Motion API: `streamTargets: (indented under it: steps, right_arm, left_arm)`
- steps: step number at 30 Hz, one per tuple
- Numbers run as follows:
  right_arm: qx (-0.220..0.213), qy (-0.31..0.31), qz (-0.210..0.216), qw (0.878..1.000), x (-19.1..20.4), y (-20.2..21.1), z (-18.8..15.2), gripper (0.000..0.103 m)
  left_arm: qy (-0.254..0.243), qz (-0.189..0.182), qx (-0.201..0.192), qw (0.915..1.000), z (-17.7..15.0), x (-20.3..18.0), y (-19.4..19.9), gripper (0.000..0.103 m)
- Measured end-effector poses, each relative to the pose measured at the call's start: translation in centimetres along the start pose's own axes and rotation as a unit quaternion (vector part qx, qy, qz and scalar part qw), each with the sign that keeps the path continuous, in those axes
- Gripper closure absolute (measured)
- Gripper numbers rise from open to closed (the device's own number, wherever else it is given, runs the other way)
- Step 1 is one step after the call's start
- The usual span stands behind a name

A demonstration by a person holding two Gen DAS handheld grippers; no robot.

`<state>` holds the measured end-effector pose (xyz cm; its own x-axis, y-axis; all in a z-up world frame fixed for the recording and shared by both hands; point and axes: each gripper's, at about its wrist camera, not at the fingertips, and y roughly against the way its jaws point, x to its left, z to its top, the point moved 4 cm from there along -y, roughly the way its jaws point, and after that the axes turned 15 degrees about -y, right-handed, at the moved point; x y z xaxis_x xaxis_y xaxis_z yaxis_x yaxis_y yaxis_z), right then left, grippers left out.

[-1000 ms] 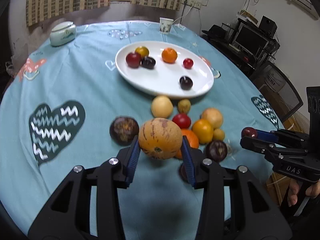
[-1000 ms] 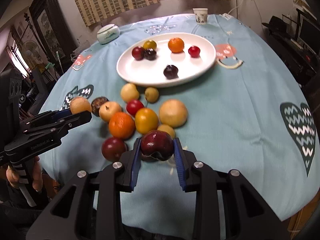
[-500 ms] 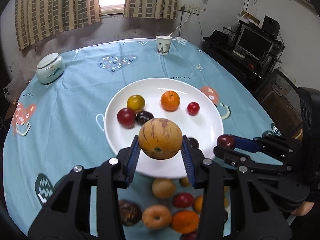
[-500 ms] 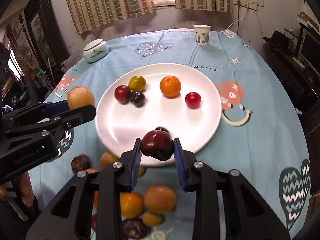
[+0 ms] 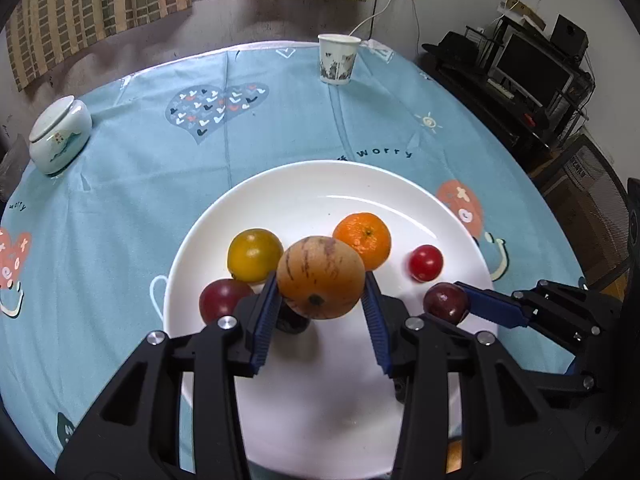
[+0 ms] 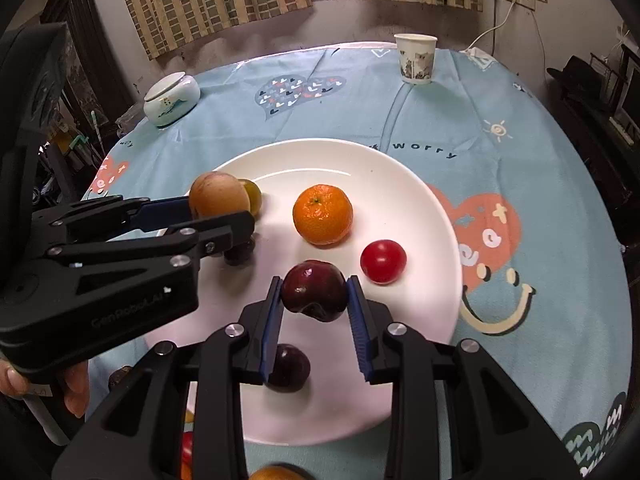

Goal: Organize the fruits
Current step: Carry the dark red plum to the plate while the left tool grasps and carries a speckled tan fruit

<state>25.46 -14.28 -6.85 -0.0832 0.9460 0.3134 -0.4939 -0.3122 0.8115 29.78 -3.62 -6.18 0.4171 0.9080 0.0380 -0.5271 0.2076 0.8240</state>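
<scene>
In the left wrist view, we hold a round tan fruit [image 5: 320, 278] clamped between the pads of the left hand-held gripper [image 5: 322, 312], at the centre of the frame, over the white plate [image 5: 304, 188]. Behind it on the plate lie a yellow fruit [image 5: 254, 255], an orange [image 5: 363, 240] and a small red fruit [image 5: 425, 263], with a dark red fruit [image 5: 222, 300] at lower left. At the right edge the right hand-held gripper [image 5: 452, 305] holds a dark plum [image 5: 445, 303] over the plate.

In the right wrist view, the plum [image 6: 314, 291] sits pinched between the right hand-held gripper's pads at centre, above the plate [image 6: 432, 216]. A dark fruit [image 6: 289, 368] lies just below it, the orange [image 6: 322, 214] above and the red fruit [image 6: 383, 261] to the right. The left hand-held gripper [image 6: 218, 208] comes in from the left with the tan fruit [image 6: 218, 199].

To place well, we judge each fruit should come down onto bare plate, the plum clear of the dark one beneath it, and be released only once resting, so nothing rolls. A paper cup [image 6: 415, 58] and a lidded jar [image 6: 171, 98] stand far up the blue tabletop [image 6: 540, 184], well out of the way.
</scene>
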Motion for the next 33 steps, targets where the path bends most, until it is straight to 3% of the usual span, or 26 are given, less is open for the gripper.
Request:
streamTargets:
  steps: [8,15,19,22,24,25,28,33]
  right_arm:
    - [0.020,0.003,-0.003,1.000,0.0,-2.3,0.4,0.071]
    - [0.006,0.011,-0.004,1.000,0.3,-2.9,0.8,0.071]
    - [0.009,0.008,-0.010,1.000,0.0,-3.0,0.7,0.070]
    - [0.013,0.009,-0.009,1.000,0.0,-3.1,0.6,0.067]
    - [0.005,0.013,-0.008,1.000,0.2,-3.0,0.5,0.042]
    - [-0.009,0.015,-0.001,1.000,0.4,-2.7,0.6,0.039]
    - [-0.029,0.027,-0.006,0.999,0.9,-2.0,0.8,0.039]
    - [-0.050,0.004,0.009,0.999,0.5,1.8,0.5,0.039]
  left_arm:
    - [0.003,-0.010,0.016,0.9998,0.3,0.5,-2.5,0.061]
    - [0.007,-0.008,0.012,0.9999,0.5,0.7,-2.4,0.058]
    - [0.012,0.000,-0.019,0.9997,0.9,1.0,0.1,0.043]
    - [0.014,0.003,-0.044,0.9989,1.0,1.0,2.8,0.042]
    - [0.019,0.001,-0.059,0.9981,0.8,1.0,4.7,0.041]
    - [0.022,0.001,-0.066,0.9975,0.6,1.0,5.6,0.041]
    - [0.028,0.005,-0.092,0.9954,-1.0,1.0,8.9,0.037]
    - [0.020,0.042,-0.108,0.9931,-5.6,0.7,12.9,0.031]
